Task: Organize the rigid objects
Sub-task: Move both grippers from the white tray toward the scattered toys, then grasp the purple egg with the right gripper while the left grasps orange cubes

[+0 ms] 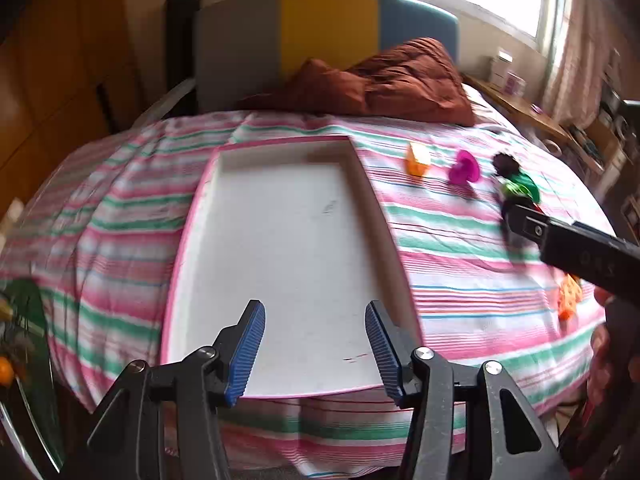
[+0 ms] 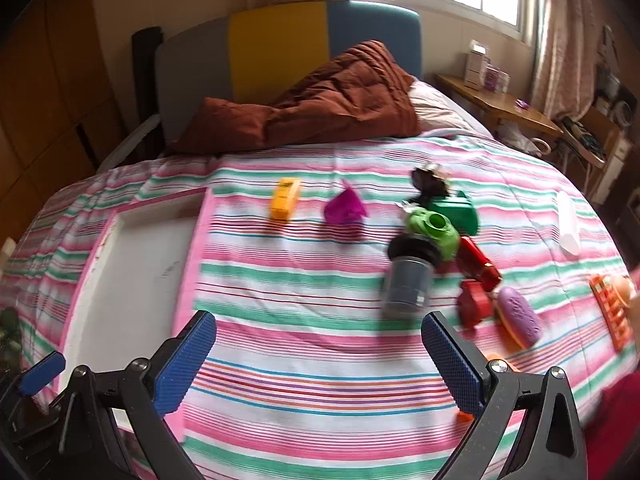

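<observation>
A: Toys lie scattered on the pink, green and white striped bedspread [image 2: 312,280], all to the right of the shallow white tray with the pink rim [image 1: 280,240].

B: Which toys can you make out?

A: Nearest the tray, a small orange plastic block [image 2: 285,199], then a magenta plastic piece [image 2: 345,209] just beside it. Further right sits a cluster: a dark spiky toy [image 2: 430,180], a dark green plastic piece [image 2: 460,210], a light green ring-shaped piece [image 2: 434,228], and a grey cylindrical tub with a black lid [image 2: 408,280] tipped against it.

B: And past the tub?

A: Red plastic pieces [image 2: 478,276], touching one another, and a purple oval toy on an orange base [image 2: 518,320]. At the far right edge, an orange grid-shaped piece [image 2: 610,312].

B: The grippers?

A: The left gripper [image 1: 315,344] hovers over the near end of the tray, blue pads apart, nothing between them. The right gripper [image 2: 320,364] hangs above the bedspread, jaws spread wide and holding nothing, with the grey tub just beyond its right finger.

B: Anything behind?

A: A rust-brown quilted pillow [image 2: 320,104] against a grey, yellow and blue headboard [image 2: 280,48].
</observation>
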